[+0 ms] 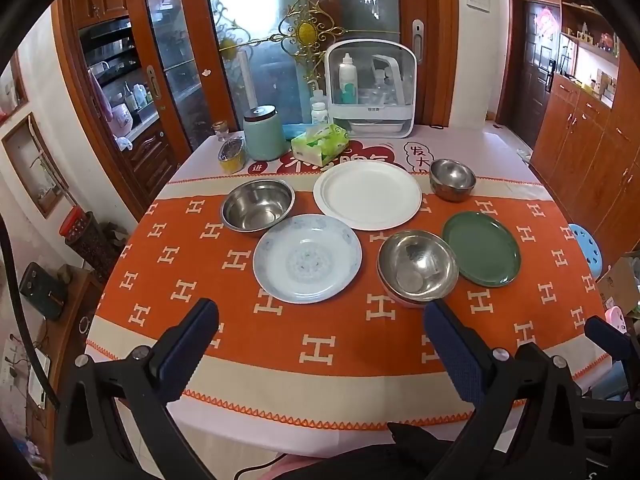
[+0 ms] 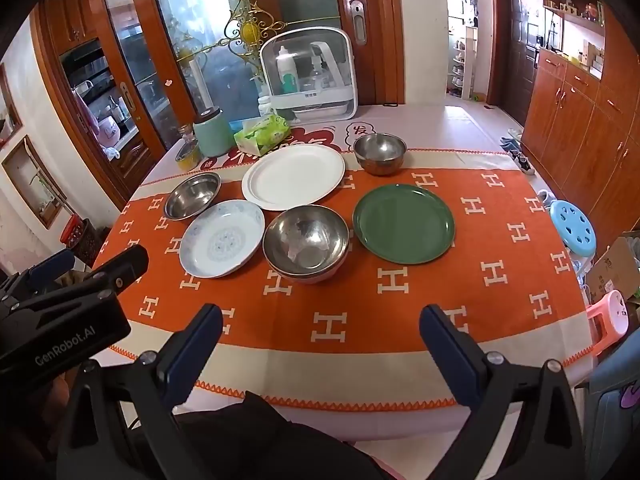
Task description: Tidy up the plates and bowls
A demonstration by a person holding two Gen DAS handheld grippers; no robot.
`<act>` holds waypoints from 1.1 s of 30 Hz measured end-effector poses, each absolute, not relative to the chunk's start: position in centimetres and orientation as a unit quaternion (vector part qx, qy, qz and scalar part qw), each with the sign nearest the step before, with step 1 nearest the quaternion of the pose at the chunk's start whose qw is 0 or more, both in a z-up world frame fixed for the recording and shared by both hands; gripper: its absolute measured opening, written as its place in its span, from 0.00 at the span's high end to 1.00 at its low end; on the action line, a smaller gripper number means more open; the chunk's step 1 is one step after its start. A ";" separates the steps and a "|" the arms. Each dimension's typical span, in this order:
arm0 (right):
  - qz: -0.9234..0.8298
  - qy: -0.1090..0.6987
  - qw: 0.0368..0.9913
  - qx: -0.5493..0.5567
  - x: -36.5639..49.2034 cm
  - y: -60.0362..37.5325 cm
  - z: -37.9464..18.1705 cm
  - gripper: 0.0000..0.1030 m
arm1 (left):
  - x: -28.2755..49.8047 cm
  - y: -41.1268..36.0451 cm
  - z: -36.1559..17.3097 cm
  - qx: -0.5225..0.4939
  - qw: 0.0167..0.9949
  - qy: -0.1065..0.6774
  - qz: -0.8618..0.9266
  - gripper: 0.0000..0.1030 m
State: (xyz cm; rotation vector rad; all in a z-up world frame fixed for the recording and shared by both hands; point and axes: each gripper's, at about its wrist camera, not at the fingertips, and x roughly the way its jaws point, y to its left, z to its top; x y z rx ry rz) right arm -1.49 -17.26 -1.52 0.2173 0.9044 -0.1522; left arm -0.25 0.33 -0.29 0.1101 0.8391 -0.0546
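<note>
A round table (image 1: 360,364) is covered by a woven orange cloth patterned with cream H shapes. On it, the largest dish is a smooth round white plate (image 1: 367,194), set toward the far side. A glossy, shallow pale-blue patterned plate (image 1: 307,258) is placed nearer, touching a flat-bottomed steel basin (image 1: 257,205) at its far left. A matte green plate (image 2: 403,223) is laid to the right, just beside a rounded stainless steel bowl (image 2: 306,240) that is nested in a pink bowl (image 2: 320,274). A smaller steel bowl (image 2: 380,152) is set at the far right. The left gripper (image 1: 322,312) and the right gripper (image 2: 320,316) are held spread wide above the near edge, nothing between the ribbed blue pads (image 1: 188,344).
</note>
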 end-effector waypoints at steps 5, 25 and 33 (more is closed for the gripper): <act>-0.073 0.435 0.892 0.104 -1.6 -17.3 -1.4 0.03 | -0.5 0.1 -0.2 0.051 0.911 0.409 -0.026 0.01; -0.063 0.416 0.902 0.095 -3.1 -17.2 -0.4 0.03 | -1.4 -0.4 0.6 0.051 0.912 0.405 -0.026 0.01; -0.065 0.408 0.905 0.096 -3.8 -17.5 -0.1 0.03 | -2.5 -0.6 0.7 0.056 0.912 0.406 -0.023 0.01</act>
